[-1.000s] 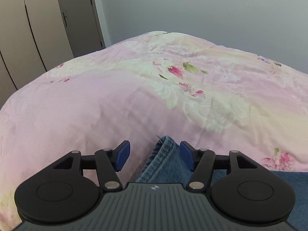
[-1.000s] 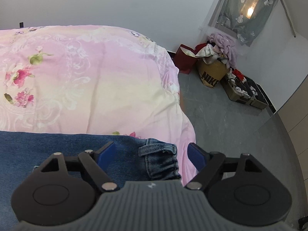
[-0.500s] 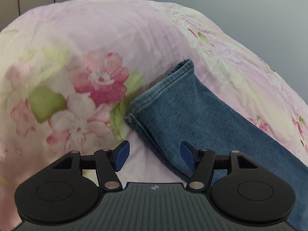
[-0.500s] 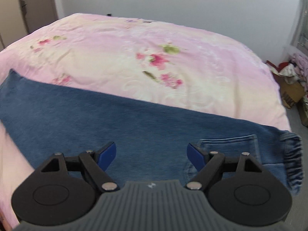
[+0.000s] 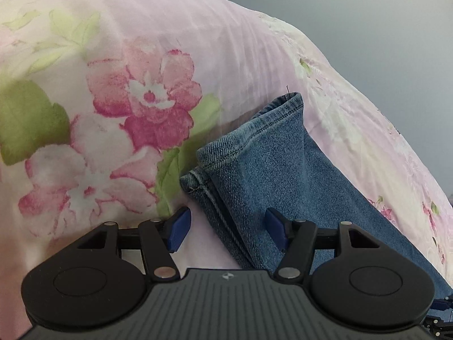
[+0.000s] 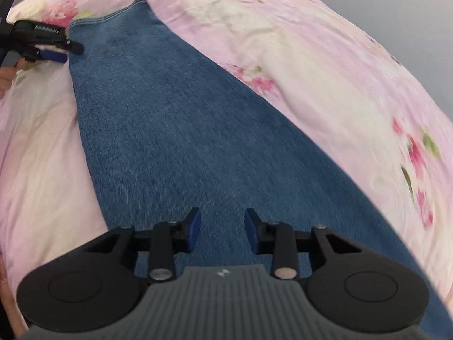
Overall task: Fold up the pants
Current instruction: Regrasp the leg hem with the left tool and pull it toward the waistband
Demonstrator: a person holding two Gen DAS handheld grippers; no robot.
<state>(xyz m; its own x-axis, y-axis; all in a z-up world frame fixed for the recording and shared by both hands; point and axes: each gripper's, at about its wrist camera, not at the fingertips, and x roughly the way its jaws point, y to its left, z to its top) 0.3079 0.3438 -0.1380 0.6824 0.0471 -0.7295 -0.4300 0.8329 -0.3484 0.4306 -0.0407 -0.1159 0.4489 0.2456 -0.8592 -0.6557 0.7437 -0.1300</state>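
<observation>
Blue denim pants (image 6: 175, 130) lie flat and lengthwise on the pink floral bedspread (image 6: 325, 65). In the left wrist view the stacked leg cuffs (image 5: 254, 147) lie just ahead of my left gripper (image 5: 226, 228), which is open with its jaws on either side of the near cuff edge. My right gripper (image 6: 222, 232) is open and hovers low over the middle of the pants. The left gripper (image 6: 53, 52) also shows in the right wrist view, at the far cuff end.
The bedspread (image 5: 113, 99) fills most of both views, with large pink flowers left of the cuffs. A grey wall (image 5: 368, 14) stands behind the bed.
My left gripper has come closer to the leg cuffs. My right gripper has swung from the waist end to over the middle of the pants, and its jaws have narrowed.
</observation>
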